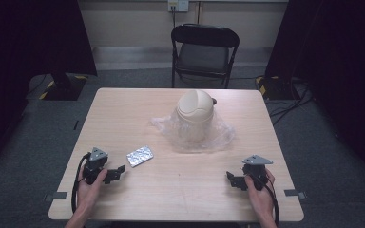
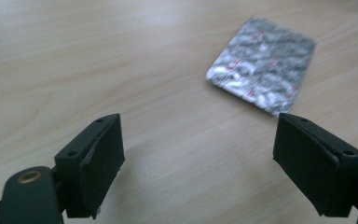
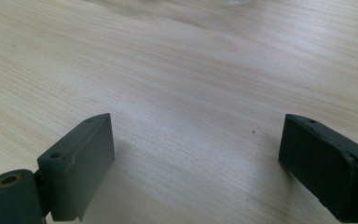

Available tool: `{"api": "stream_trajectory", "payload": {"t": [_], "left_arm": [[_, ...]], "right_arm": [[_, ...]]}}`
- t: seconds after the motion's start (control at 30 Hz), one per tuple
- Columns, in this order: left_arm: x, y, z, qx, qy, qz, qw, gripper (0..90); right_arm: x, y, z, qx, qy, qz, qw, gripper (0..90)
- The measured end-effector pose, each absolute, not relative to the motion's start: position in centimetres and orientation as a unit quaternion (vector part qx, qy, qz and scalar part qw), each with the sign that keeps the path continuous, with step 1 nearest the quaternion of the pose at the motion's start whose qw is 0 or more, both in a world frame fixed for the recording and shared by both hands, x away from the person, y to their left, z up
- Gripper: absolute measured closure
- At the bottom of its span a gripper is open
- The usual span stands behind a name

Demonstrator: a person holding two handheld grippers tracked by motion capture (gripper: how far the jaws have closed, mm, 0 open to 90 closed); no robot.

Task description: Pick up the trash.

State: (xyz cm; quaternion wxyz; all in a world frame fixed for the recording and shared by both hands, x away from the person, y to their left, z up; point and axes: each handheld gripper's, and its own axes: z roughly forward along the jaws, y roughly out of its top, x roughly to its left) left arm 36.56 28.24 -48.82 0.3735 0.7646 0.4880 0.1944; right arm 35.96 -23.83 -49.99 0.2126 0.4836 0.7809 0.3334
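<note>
On the tabletop point(image 1: 180, 190), nothing looks begun: the foil blister pack point(image 1: 139, 156) lies untouched at one o'clock of the left gripper point(image 1: 116, 173), the bagged beige bin point(image 1: 195, 114) beyond. Both the left and the right gripper point(image 1: 233, 179) rest with fingers apart, empty.

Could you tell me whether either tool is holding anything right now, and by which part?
Nothing is held. The left tool and the right tool both have their jaws apart over bare table.
</note>
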Motion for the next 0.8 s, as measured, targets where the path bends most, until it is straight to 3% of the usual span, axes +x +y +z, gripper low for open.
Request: {"api": "stream_trajectory", "payload": {"t": [0.37, 0.8], "left_arm": [[38.4, 26.3, -46.6, 0.76, 0.478, 0.143, 0.417, 16.1], [40.5, 22.0, -43.7, 0.781, 0.412, 0.155, 0.444, 17.1]], "right_arm": [[36.0, -23.8, -50.0, 0.484, 0.781, 0.333, 0.213, 9.2], [36.0, -23.8, -50.0, 0.483, 0.781, 0.333, 0.213, 9.2]]}}
